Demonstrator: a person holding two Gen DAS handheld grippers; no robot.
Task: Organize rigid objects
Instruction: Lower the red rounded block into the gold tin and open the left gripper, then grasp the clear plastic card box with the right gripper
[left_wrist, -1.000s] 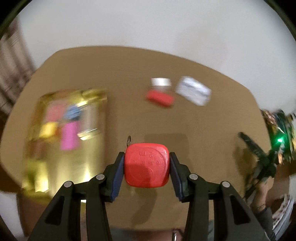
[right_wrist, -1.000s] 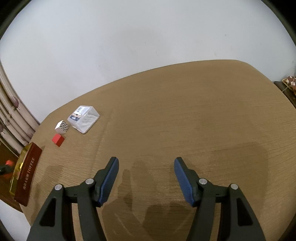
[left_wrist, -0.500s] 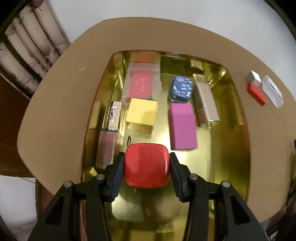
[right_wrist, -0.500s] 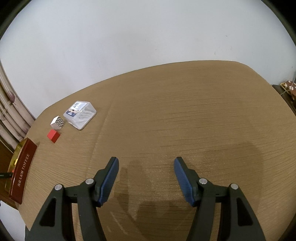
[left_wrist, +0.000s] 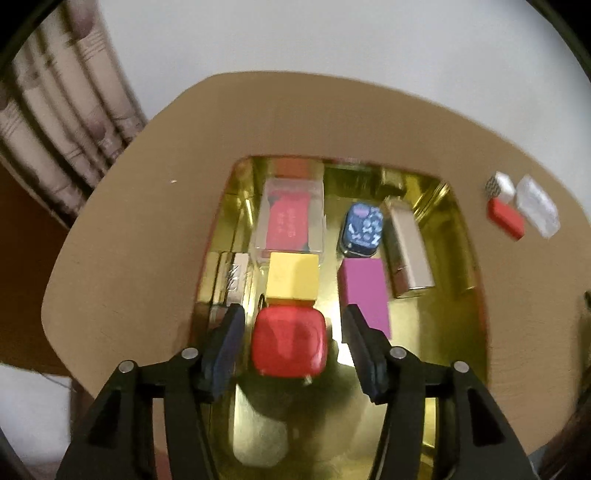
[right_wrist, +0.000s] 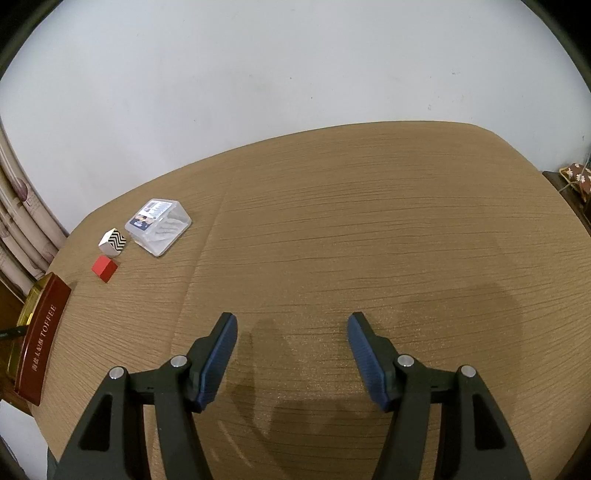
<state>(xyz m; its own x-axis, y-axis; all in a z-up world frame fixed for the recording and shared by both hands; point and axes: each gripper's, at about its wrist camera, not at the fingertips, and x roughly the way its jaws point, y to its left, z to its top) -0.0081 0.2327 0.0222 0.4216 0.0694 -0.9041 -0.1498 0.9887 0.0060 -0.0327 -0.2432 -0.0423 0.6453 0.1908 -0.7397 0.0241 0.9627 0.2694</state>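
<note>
Between the fingers of the left gripper (left_wrist: 291, 343), in the left wrist view, lies a red tin (left_wrist: 289, 341). The jaws are opening: a gap shows on each side of the tin, and the pads do not press on it. The tin sits inside a gold tray (left_wrist: 458, 295) on the desk (left_wrist: 147, 229). Just beyond the fingertips, touching the tin's far edge, stands a yellow block (left_wrist: 292, 276). Beyond the right finger lies a purple block (left_wrist: 365, 291); farther on are a blue tin (left_wrist: 362, 225) and a clear box (left_wrist: 290, 219). Well right of the fingers, outside the tray, a red block (left_wrist: 505, 218) rests on the desk.

In the right wrist view, the right gripper (right_wrist: 291, 354) has its fingers wide apart with nothing between them, above bare desk (right_wrist: 369, 229). Far left of the fingers lie the red block (right_wrist: 105, 267), a zigzag cube (right_wrist: 112, 242) and a clear case (right_wrist: 159, 226).
</note>
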